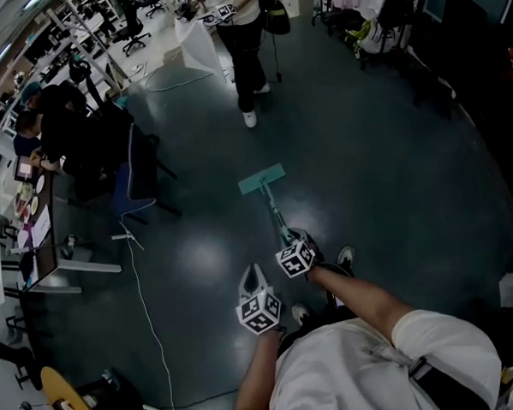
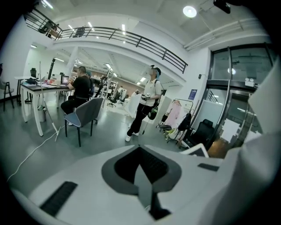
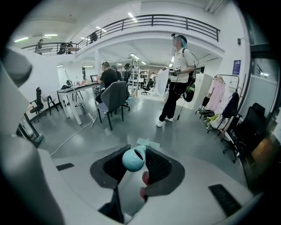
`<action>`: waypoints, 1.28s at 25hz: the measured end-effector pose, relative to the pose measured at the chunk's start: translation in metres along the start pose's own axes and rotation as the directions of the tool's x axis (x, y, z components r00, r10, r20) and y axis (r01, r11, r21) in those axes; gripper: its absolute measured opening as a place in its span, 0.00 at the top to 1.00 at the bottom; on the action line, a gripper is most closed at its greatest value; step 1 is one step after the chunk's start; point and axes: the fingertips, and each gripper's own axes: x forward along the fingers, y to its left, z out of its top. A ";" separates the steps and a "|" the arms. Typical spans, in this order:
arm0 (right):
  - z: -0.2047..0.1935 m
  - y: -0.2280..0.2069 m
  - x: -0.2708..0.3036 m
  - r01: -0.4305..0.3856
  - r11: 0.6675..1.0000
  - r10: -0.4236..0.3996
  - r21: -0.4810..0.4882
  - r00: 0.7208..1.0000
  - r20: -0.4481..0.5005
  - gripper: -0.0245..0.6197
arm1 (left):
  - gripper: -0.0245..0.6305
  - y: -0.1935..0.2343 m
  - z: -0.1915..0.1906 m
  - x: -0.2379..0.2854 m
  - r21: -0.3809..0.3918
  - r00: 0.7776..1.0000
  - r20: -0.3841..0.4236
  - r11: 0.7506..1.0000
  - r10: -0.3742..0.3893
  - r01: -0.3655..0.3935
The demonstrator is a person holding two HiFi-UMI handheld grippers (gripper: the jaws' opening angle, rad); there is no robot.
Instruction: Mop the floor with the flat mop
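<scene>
The flat mop has a teal head (image 1: 262,180) lying on the dark floor (image 1: 386,181) ahead of me. Its thin handle (image 1: 275,211) slants back to my right gripper (image 1: 287,236), which is shut on it. In the right gripper view the handle's rounded teal end (image 3: 133,159) sits between the dark pads (image 3: 160,166), and the mop head (image 3: 148,142) shows just beyond them. My left gripper (image 1: 253,278) hangs beside and behind the right one, apart from the mop. Its jaws meet at a point (image 2: 139,148) with nothing between them.
A person (image 1: 246,45) stands a few steps beyond the mop head. A grey-blue chair (image 1: 138,181) and a desk (image 1: 41,231) with a seated person are at the left. A white cable (image 1: 144,297) trails over the floor. Black chairs and a clothes rack (image 3: 226,110) stand at the right.
</scene>
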 end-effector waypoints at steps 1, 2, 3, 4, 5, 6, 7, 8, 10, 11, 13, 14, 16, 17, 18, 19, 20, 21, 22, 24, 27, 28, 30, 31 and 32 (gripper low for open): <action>0.009 -0.003 0.014 0.002 1.000 -0.002 0.007 1.000 0.001 0.78 | 0.95 0.001 0.001 -0.002 0.006 1.000 -0.002 1.000 0.006 -0.006; 0.014 -0.006 0.025 0.005 1.000 -0.005 0.010 1.000 0.000 0.78 | 0.95 0.001 -0.001 -0.005 0.009 1.000 -0.008 1.000 0.011 -0.011; 0.016 -0.009 0.032 0.010 1.000 -0.010 0.009 1.000 -0.005 0.78 | 0.95 0.003 -0.007 -0.009 0.010 1.000 -0.019 1.000 0.017 -0.017; 0.016 -0.011 0.037 0.016 1.000 -0.016 0.007 1.000 -0.010 0.79 | 0.95 0.005 -0.014 -0.013 0.010 0.999 -0.032 1.000 0.022 -0.022; 0.017 -0.012 0.039 0.021 1.000 -0.021 0.006 1.000 -0.013 0.79 | 0.95 0.009 -0.020 -0.015 0.010 0.999 -0.043 1.000 0.026 -0.026; 0.019 -0.013 0.040 0.025 1.000 -0.025 0.003 1.000 -0.012 0.79 | 0.95 0.014 -0.026 -0.015 0.011 0.998 -0.050 1.000 0.028 -0.028; 0.020 -0.014 0.039 0.027 1.000 -0.027 -0.004 1.000 -0.008 0.79 | 0.95 0.018 -0.030 -0.014 0.012 0.998 -0.052 1.000 0.029 -0.029; 0.018 -0.015 0.035 0.027 0.999 -0.027 -0.018 1.000 -0.006 0.79 | 0.95 0.020 -0.034 -0.013 0.015 0.998 -0.052 1.000 0.028 -0.028; 0.002 -0.017 0.015 0.021 0.999 -0.022 -0.050 1.000 -0.012 0.79 | 0.95 0.019 -0.042 -0.014 0.025 0.998 -0.052 0.999 0.022 -0.020; -0.011 -0.017 0.000 0.015 0.998 -0.016 -0.059 1.000 -0.022 0.79 | 0.95 0.016 -0.046 -0.017 0.032 0.998 -0.055 0.999 0.017 -0.015; -0.042 -0.013 -0.043 -0.008 0.998 0.005 -0.058 0.999 -0.044 0.79 | 0.95 0.011 -0.052 -0.024 0.038 0.998 -0.062 0.999 0.004 -0.002; -0.058 -0.008 -0.067 -0.022 0.998 0.019 -0.057 0.998 -0.056 0.79 | 0.95 0.010 -0.053 -0.028 0.037 0.998 -0.063 0.999 -0.004 0.006; -0.086 0.002 -0.119 -0.051 0.997 0.046 -0.063 0.996 -0.077 0.79 | 0.95 0.006 -0.053 -0.034 0.036 0.998 -0.060 0.999 -0.022 0.024; -0.098 0.006 -0.144 -0.062 0.996 0.056 -0.067 0.995 -0.085 0.79 | 0.95 0.005 -0.051 -0.037 0.037 0.998 -0.055 0.999 -0.032 0.034; -0.109 0.009 -0.167 -0.070 0.995 0.063 -0.069 0.994 -0.092 0.79 | 0.95 0.003 -0.050 -0.040 0.040 0.998 -0.049 0.998 -0.040 0.042; -0.117 0.011 -0.188 -0.076 0.995 0.069 -0.066 0.993 -0.100 0.79 | 0.95 0.002 -0.048 -0.044 0.042 0.998 -0.041 0.998 -0.047 0.049; -0.124 0.013 -0.206 -0.080 0.995 0.073 -0.063 0.991 -0.108 0.79 | 0.95 0.000 -0.046 -0.047 0.041 0.998 -0.032 0.998 -0.053 0.055; -0.129 0.014 -0.221 -0.085 0.994 0.077 -0.066 0.990 -0.115 0.79 | 0.95 -0.002 -0.044 -0.051 0.038 0.998 -0.023 0.998 -0.058 0.059; -0.133 0.016 -0.231 -0.089 0.993 0.080 -0.076 0.990 -0.120 0.79 | 0.95 -0.004 -0.042 -0.054 0.035 0.998 -0.016 0.997 -0.063 0.064; -0.138 0.019 -0.240 -0.099 0.990 0.087 -0.102 0.990 -0.115 0.79 | 0.95 -0.008 -0.042 -0.060 0.039 0.997 -0.014 0.997 -0.072 0.073; -0.133 0.028 -0.230 -0.103 0.984 0.094 -0.144 0.993 -0.068 0.79 | 0.95 -0.009 -0.047 -0.064 0.057 0.997 -0.023 0.996 -0.074 0.075; -0.128 0.031 -0.223 -0.101 0.983 0.094 -0.154 0.994 -0.053 0.79 | 0.95 -0.009 -0.047 -0.065 0.054 0.997 -0.024 0.996 -0.071 0.072; -0.116 0.034 -0.204 -0.094 0.985 0.089 -0.147 0.995 -0.037 0.79 | 0.95 -0.007 -0.045 -0.067 0.043 0.998 -0.024 0.997 -0.061 0.062; -0.109 0.034 -0.192 -0.088 0.987 0.085 -0.135 0.996 -0.032 0.79 | 0.95 -0.005 -0.043 -0.068 0.041 0.998 -0.024 0.998 -0.056 0.057; -0.099 0.033 -0.179 -0.081 0.989 0.079 -0.126 0.997 -0.023 0.79 | 0.95 -0.003 -0.042 -0.069 0.040 0.998 -0.023 0.998 -0.050 0.051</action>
